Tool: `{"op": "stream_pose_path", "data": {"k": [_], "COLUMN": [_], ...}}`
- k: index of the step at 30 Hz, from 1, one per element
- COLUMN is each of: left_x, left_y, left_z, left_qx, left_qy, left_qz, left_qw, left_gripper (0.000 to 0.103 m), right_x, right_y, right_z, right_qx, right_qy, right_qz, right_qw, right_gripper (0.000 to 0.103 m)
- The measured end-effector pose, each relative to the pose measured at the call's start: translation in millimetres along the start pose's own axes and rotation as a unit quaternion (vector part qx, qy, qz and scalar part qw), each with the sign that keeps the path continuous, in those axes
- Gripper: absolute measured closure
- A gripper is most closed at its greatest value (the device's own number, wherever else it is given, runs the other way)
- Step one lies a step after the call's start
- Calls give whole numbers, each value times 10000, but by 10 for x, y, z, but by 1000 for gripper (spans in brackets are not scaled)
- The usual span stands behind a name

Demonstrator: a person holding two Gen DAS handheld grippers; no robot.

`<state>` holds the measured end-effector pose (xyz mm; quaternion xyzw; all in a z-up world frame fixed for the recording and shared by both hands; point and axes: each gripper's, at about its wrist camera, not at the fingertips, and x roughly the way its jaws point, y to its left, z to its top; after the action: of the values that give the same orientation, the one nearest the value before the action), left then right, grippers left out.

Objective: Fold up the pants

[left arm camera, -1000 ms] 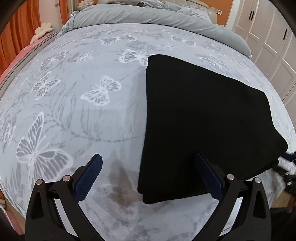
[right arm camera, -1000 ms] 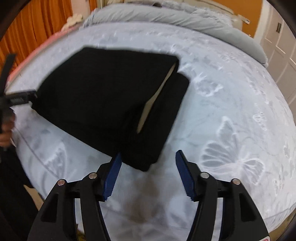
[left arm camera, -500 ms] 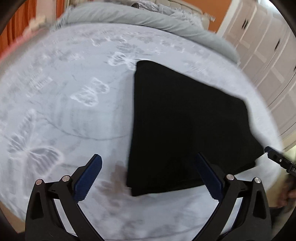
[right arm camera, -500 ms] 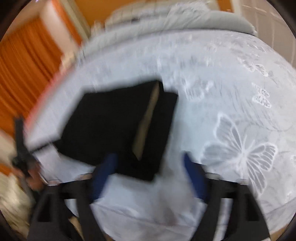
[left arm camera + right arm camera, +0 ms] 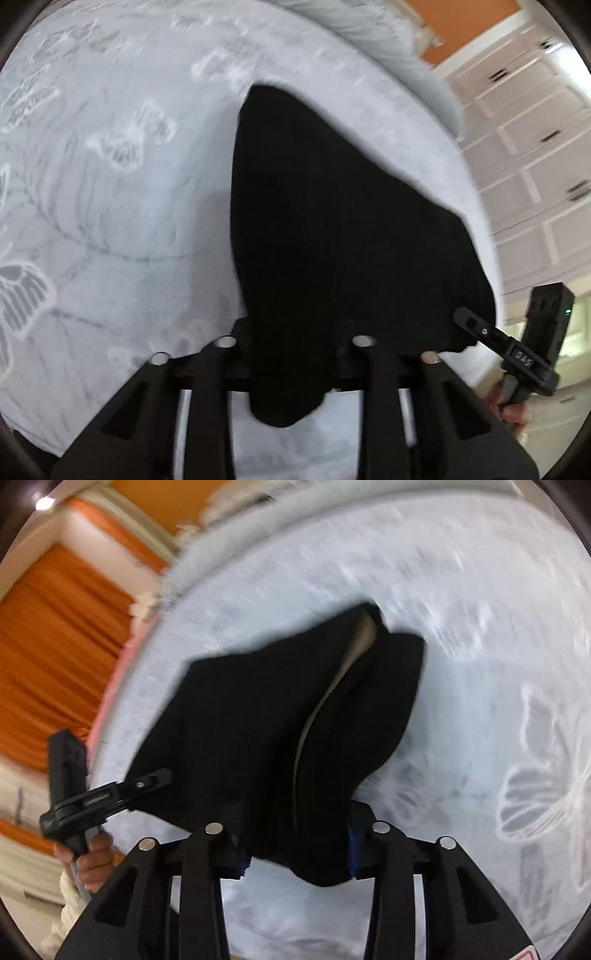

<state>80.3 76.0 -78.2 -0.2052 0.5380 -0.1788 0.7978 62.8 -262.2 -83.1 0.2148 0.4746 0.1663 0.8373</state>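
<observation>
The black pants (image 5: 332, 229) lie folded on the bed, also seen in the right wrist view (image 5: 258, 720) with a pale inner lining showing at the fold. My left gripper (image 5: 291, 350) is shut on the near left corner of the pants. My right gripper (image 5: 295, 845) is shut on the near right corner. Each gripper also shows in the other's view: the right one (image 5: 476, 325) at the pants' far corner, the left one (image 5: 147, 779) likewise. The fingertips are hidden by the cloth.
The bed has a pale grey sheet with white butterflies (image 5: 110, 184). A grey duvet (image 5: 369, 40) is bunched at the head. White wardrobe doors (image 5: 535, 147) stand to the right. Orange curtains (image 5: 55, 646) hang to the left.
Both grippers were open and short of the pants. They have moved forward onto the near edge and closed on the two near corners. The near edge is lifted and bunched.
</observation>
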Motion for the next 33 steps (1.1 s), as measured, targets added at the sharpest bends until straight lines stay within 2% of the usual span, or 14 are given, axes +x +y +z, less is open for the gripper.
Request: {"op": "stream_pose_path", "data": {"k": [2,4,5,6,7,8,10,12,14,16,18,24,29,33], "left_x": [-303,-429,-432,-378,-286,-189,-171,-289,-421,-437,-354,169,226,276], "left_y": [-11,18,81,150,218,284,316,298,291,280,272,275,154,40], "left_z": [-75,-203,-314,-396,-482,-556,-559,-512,-449,-385,-317,-316,-340,-354], "left_qx": [76,104,112,116,115,66,79,125,-31,-164,-282,-545,-332,-74], "left_qy": [-72,72,182,283,360,436,416,15,-427,-501,-371,532,412,303], "left_qz": [-244,-350,-363,-206,111,439,386,434,392,245,87,-30,269,606], "left_qw": [9996,9993,9991,9993,9992,9981,9984,9990,9983,9983,9989,9971,9982,9977], "left_gripper": [81,78,71,59,57,55,41,16,10,7,7,7,5,5], "right_x": [-229,-313,-251,-180,-46,4,-52,-172,-209,-143,-47,84,152,258], "right_y": [116,70,-4,-78,-215,-274,-322,-332,-396,-405,-357,-219,-407,-436], "right_z": [-133,-289,-396,-468,-590,-623,-601,-528,-501,-438,-382,-350,-291,-330], "right_qx": [-99,-120,-102,-36,164,268,451,513,675,867,877,572,948,971], "right_qy": [-53,176,390,549,826,911,772,340,176,270,323,435,485,688], "right_qz": [328,507,424,238,-375,-573,-192,-179,-169,85,-23,-527,-717,-446], "right_qw": [9994,9985,9983,9982,9957,9938,9958,9979,9974,9958,9956,9960,9917,9919], "right_gripper": [67,61,54,49,40,36,34,24,19,19,17,16,16,16]}}
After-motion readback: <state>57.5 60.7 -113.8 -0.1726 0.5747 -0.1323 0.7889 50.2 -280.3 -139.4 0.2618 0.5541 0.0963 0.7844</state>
